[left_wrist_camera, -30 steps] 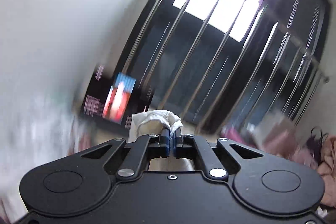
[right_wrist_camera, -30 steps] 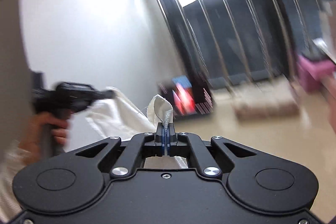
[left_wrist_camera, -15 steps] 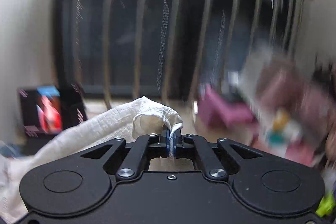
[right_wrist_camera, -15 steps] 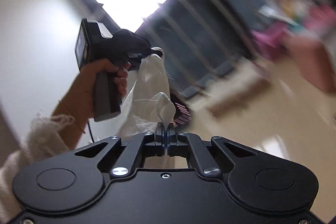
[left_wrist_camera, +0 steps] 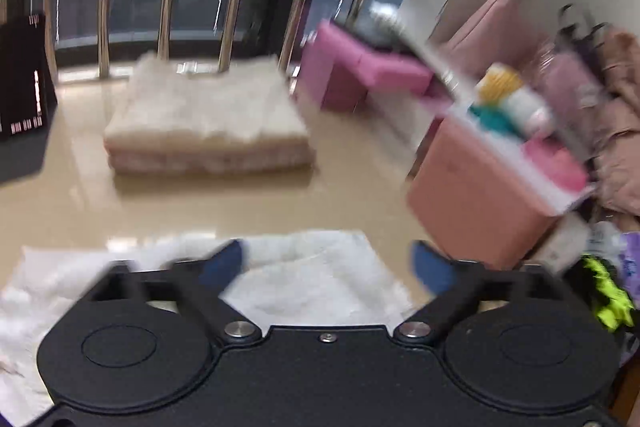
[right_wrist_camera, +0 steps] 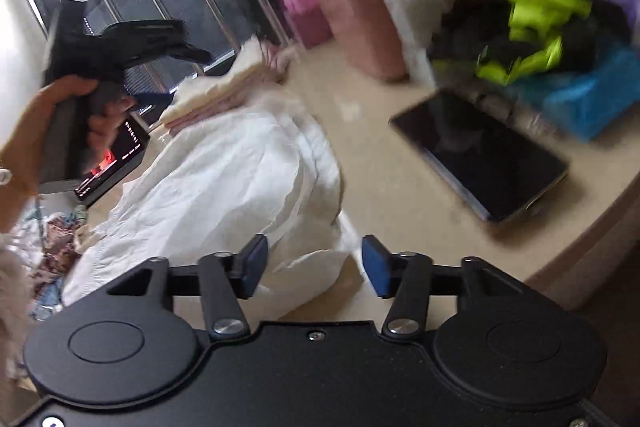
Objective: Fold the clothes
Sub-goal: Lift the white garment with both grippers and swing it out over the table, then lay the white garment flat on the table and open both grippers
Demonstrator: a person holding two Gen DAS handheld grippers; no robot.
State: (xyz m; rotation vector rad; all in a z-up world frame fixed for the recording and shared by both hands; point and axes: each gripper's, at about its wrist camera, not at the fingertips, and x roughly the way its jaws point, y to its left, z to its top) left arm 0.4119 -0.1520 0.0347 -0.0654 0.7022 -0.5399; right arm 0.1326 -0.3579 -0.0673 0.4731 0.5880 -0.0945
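Note:
A white crinkled garment (right_wrist_camera: 224, 179) lies in a loose heap on the beige surface (right_wrist_camera: 400, 195). My right gripper (right_wrist_camera: 315, 265) hangs just above its near edge. Its jaws are opening, and the blue pads (right_wrist_camera: 256, 263) stand apart from the cloth. In the left wrist view the same white garment (left_wrist_camera: 312, 275) spreads flat under my left gripper (left_wrist_camera: 328, 265). Those jaws are opening too, very wide, with cloth below the gap and nothing pressed. A hand (right_wrist_camera: 60, 115) holds the left tool at the upper left of the right wrist view.
A folded cream and pink stack (left_wrist_camera: 208, 123) sits further back by the window bars. A dark tablet (right_wrist_camera: 480, 155) lies to the right. Neon-green and black clothes (right_wrist_camera: 528, 23), a pink bin (left_wrist_camera: 480, 187) and pink boxes (left_wrist_camera: 360, 71) crowd the right side.
Both grippers were shut on the white garment and held it up. They have come down toward the surface and their jaws have parted, letting the cloth go.

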